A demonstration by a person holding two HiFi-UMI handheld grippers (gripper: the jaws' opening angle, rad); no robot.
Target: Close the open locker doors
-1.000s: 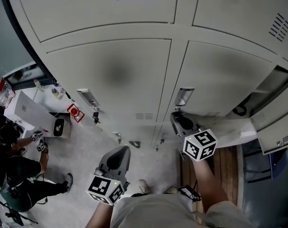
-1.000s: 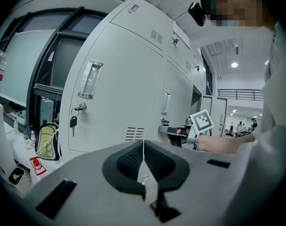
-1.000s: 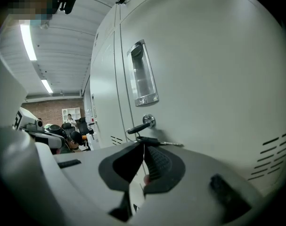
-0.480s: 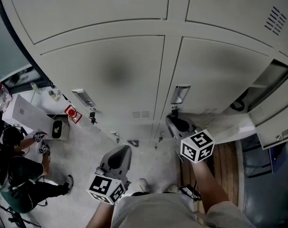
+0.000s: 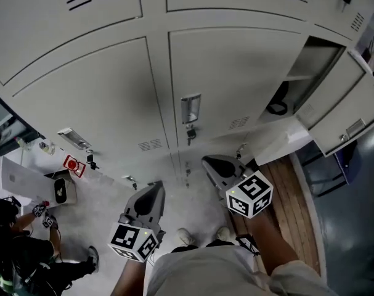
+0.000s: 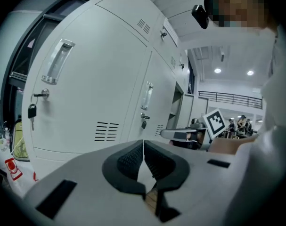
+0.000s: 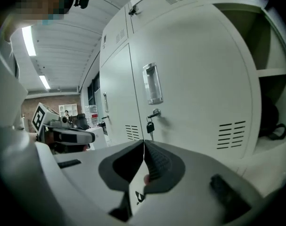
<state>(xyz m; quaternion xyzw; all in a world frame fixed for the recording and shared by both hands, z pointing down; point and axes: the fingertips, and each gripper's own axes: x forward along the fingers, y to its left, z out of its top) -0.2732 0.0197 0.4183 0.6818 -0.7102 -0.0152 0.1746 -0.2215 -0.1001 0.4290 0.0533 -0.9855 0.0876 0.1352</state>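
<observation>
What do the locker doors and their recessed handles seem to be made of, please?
Doors: probably sheet metal with matte pale-grey paint, judging by the punched vent slots and crisp folded edges. Handles: seemingly bright, chrome-like metal; they glint.

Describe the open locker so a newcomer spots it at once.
Face the bank of pale grey lockers. In its lower row, look right of the closed door with a hanging key. That locker alone stands open, its door swung out, shelf showing.
</observation>
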